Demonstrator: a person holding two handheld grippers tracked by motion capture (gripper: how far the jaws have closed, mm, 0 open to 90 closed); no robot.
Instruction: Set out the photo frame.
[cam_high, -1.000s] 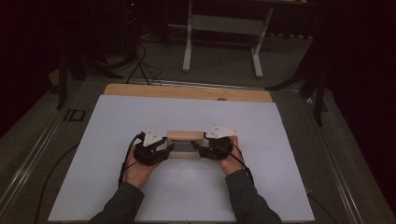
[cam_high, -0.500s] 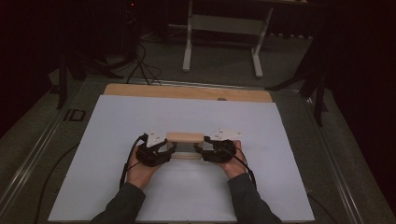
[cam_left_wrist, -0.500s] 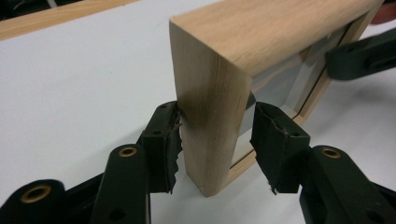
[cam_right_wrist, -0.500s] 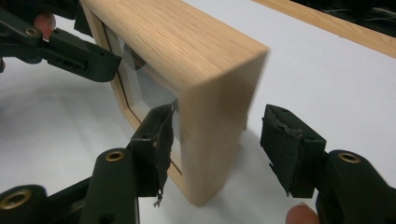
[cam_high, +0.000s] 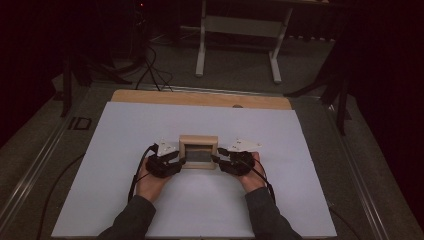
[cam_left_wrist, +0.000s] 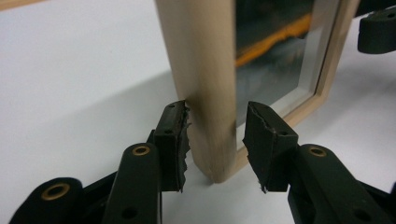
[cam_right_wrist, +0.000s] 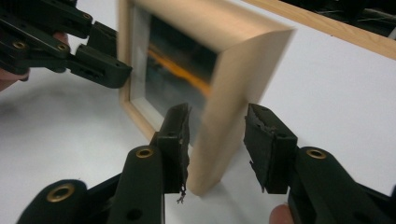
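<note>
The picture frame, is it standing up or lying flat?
Standing up. The picture frame rests on its bottom edge on the white table, glass facing the person, with its side rails between the left claw and right claw.

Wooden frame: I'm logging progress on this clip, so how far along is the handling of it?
Done: the wooden frame stands on its lower edge on the white sheet, glass facing the person. In hand: the left gripper and right gripper straddle its side rails; their jaws have just been closing, but a gap shows at one pad each. Left: a firm clamp, then probably any lifting.
</note>
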